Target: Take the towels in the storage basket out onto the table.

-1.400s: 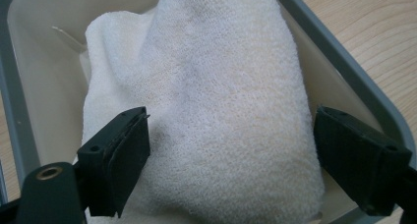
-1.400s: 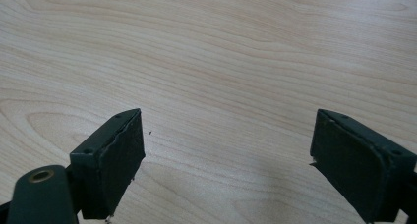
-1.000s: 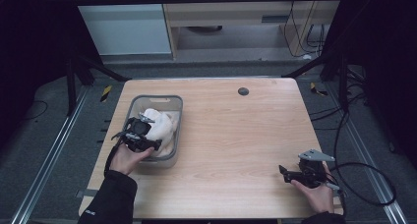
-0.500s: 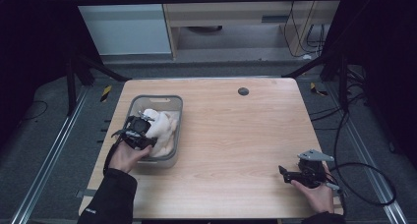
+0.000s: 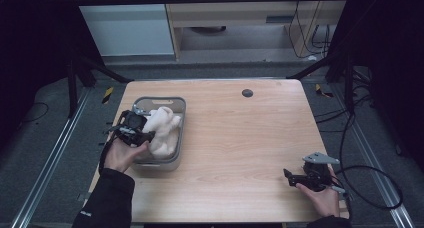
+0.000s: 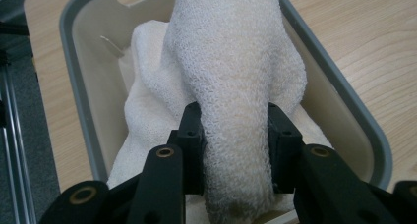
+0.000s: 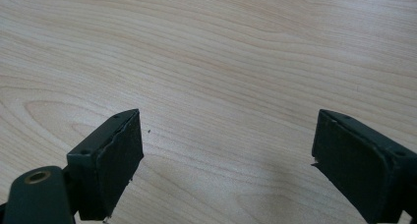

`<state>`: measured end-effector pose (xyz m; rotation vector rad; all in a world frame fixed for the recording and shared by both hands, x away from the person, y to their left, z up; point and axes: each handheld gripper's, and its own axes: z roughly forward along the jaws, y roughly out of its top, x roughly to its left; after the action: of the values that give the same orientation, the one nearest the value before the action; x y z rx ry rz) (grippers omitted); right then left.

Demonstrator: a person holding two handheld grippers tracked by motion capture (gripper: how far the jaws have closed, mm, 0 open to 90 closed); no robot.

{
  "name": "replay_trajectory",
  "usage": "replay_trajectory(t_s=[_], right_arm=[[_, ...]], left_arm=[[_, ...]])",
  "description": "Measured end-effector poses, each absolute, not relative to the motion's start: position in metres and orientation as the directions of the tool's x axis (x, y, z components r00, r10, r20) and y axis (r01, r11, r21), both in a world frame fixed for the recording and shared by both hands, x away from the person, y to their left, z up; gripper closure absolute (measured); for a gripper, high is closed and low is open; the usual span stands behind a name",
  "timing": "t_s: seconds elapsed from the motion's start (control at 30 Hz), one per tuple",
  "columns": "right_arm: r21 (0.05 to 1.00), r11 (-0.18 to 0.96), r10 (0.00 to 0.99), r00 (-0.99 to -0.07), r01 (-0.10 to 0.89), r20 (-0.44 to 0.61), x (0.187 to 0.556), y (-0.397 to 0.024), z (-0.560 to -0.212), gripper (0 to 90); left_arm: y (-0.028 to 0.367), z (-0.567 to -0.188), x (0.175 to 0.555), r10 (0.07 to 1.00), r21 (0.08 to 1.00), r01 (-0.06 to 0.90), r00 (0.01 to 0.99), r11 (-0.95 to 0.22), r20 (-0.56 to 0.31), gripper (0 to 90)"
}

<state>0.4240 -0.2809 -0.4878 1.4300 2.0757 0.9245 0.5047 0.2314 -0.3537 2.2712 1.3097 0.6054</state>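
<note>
A white knitted cloth (image 5: 163, 127) is bunched in a grey-rimmed plastic basket (image 5: 178, 108) at the table's left. My left gripper (image 5: 145, 133) is over the basket, shut on a raised fold of the cloth (image 6: 235, 111); its jaws pinch the fold from both sides. The basket rim (image 6: 339, 86) runs around the cloth in the left gripper view. My right gripper (image 5: 289, 176) rests low near the front right of the table, open, with bare wood (image 7: 231, 86) between its jaws.
A small dark round hole (image 5: 247, 92) sits near the table's far edge. A black cable (image 5: 372, 188) loops off the table's right side from the right gripper. Metal frame rails run along both sides of the table.
The left gripper has lifted slightly with the cloth fold in it, pulling the cloth higher in the basket. The right gripper has stayed put.
</note>
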Motion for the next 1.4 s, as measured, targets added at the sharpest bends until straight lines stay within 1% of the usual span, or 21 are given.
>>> replay_trajectory(t_s=[0.53,0.9,1.4], right_arm=[[0.741,0.247,0.931,-0.364,0.624,-0.004,0.425,-0.281,-0.489,11.8],[0.741,0.247,0.931,-0.364,0.625,-0.003,0.425,-0.281,-0.489,11.8],[0.741,0.25,0.931,-0.366,0.624,-0.005,0.425,-0.281,-0.488,11.8]], left_arm=[[0.242,-0.3,0.497,0.879,0.632,0.635,0.443,-0.445,0.174,66.9],[0.239,-0.276,0.492,0.875,0.669,0.598,0.453,-0.441,0.172,67.0],[0.236,-0.242,0.476,0.865,0.721,0.538,0.472,-0.437,0.173,67.0]])
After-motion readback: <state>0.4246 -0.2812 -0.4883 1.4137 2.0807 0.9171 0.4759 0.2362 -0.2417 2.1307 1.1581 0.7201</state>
